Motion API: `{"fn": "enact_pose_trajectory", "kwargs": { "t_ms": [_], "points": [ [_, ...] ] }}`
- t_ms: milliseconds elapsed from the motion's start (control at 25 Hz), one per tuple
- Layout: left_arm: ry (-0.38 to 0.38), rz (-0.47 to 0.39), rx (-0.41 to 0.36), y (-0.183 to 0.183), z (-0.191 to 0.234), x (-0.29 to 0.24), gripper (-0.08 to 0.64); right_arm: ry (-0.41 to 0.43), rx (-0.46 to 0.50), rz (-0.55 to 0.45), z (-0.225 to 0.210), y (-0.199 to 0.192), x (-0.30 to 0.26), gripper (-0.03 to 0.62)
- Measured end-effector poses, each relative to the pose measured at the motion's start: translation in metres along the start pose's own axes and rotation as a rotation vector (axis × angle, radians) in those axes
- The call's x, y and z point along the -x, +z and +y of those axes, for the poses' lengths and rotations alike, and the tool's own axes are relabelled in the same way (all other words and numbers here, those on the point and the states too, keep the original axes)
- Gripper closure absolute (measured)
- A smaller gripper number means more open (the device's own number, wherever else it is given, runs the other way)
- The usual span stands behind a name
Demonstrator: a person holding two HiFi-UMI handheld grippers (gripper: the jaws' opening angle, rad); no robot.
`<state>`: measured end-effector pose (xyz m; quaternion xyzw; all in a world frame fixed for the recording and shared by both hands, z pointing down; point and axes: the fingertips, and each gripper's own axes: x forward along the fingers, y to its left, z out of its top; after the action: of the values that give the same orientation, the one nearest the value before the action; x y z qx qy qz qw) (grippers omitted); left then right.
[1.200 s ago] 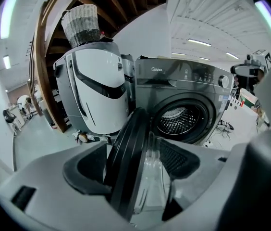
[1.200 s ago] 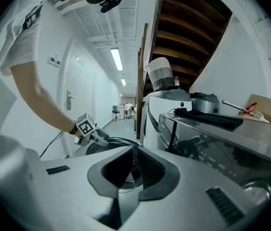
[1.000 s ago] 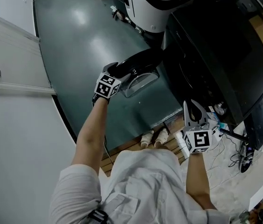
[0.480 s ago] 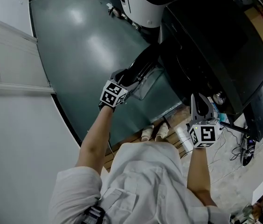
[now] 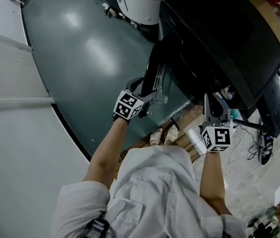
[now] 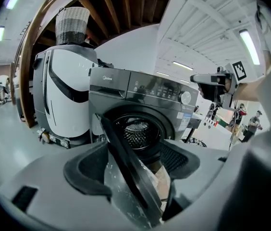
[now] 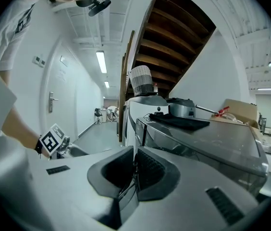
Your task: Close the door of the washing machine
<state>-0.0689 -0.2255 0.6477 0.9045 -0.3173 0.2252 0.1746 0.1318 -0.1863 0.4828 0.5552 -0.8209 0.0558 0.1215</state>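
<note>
The left gripper (image 6: 134, 154) has its jaws wide apart. The washing machine (image 6: 159, 88) door (image 6: 125, 163) stands between them, half open, leaning on the left jaw with a gap by the right jaw. The right gripper (image 7: 134, 170) has its jaws pressed together, holding nothing.

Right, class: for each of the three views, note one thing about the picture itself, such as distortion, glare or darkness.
Head view: the washing machine is almost black, and the floor shows a soft glare patch. Left gripper view: strong fisheye bending, black corners, the near door slightly soft. Right gripper view: the same fisheye curve, with the ceiling lights blown out white.
</note>
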Motion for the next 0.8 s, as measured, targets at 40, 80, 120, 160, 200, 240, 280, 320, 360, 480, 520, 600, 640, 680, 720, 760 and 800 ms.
{"fn": "enact_pose_trajectory", "kwargs": {
  "t_ms": [40,80,120,160,200,240,280,320,360,480,520,600,640,680,720,760,800],
  "points": [
    [-0.008,-0.005,0.01,0.002,-0.006,-0.003,0.224,-0.006,0.0,0.0,-0.002,0.0,0.002,0.557],
    [-0.015,-0.012,0.022,0.003,-0.011,-0.007,0.224,-0.013,0.0,-0.001,-0.004,0.0,0.004,0.557],
    [-0.021,-0.018,0.032,0.004,-0.017,-0.011,0.224,-0.019,-0.003,-0.002,-0.008,-0.001,0.007,0.557],
    [-0.024,-0.023,0.039,0.005,-0.024,-0.015,0.223,-0.027,-0.006,-0.003,-0.011,-0.002,0.01,0.557],
    [-0.027,-0.027,0.044,0.007,-0.03,-0.02,0.222,-0.037,-0.009,-0.004,-0.016,-0.003,0.013,0.557],
    [-0.029,-0.03,0.052,0.008,-0.035,-0.025,0.222,-0.048,-0.012,-0.005,-0.02,-0.005,0.016,0.557],
    [-0.031,-0.036,0.063,0.01,-0.041,-0.029,0.222,-0.061,-0.015,-0.006,-0.025,-0.006,0.02,0.557],
    [-0.032,-0.042,0.075,0.012,-0.046,-0.033,0.222,-0.074,-0.017,-0.007,-0.03,-0.008,0.023,0.557],
    [-0.031,-0.048,0.087,0.013,-0.05,-0.038,0.222,-0.087,-0.019,-0.008,-0.036,-0.009,0.026,0.557],
    [-0.02,-0.066,0.119,0.019,-0.064,-0.051,0.217,-0.123,-0.023,-0.016,-0.055,-0.01,0.035,0.557],
    [-0.017,-0.07,0.128,0.02,-0.069,-0.055,0.213,-0.135,-0.025,-0.018,-0.062,-0.011,0.038,0.558],
    [-0.015,-0.07,0.133,0.022,-0.078,-0.062,0.207,-0.158,-0.027,-0.025,-0.075,-0.01,0.044,0.558],
    [-0.015,-0.064,0.13,0.022,-0.081,-0.065,0.206,-0.169,-0.027,-0.028,-0.082,-0.009,0.046,0.557],
    [-0.016,-0.054,0.122,0.022,-0.084,-0.067,0.206,-0.18,-0.026,-0.03,-0.088,-0.009,0.048,0.557],
    [-0.017,-0.042,0.112,0.022,-0.088,-0.07,0.206,-0.19,-0.026,-0.032,-0.094,-0.009,0.05,0.557],
    [-0.02,-0.031,0.104,0.021,-0.093,-0.072,0.206,-0.199,-0.027,-0.032,-0.099,-0.009,0.052,0.557],
    [-0.023,-0.024,0.101,0.02,-0.098,-0.074,0.206,-0.207,-0.029,-0.032,-0.105,-0.009,0.054,0.557]
  ]
}}
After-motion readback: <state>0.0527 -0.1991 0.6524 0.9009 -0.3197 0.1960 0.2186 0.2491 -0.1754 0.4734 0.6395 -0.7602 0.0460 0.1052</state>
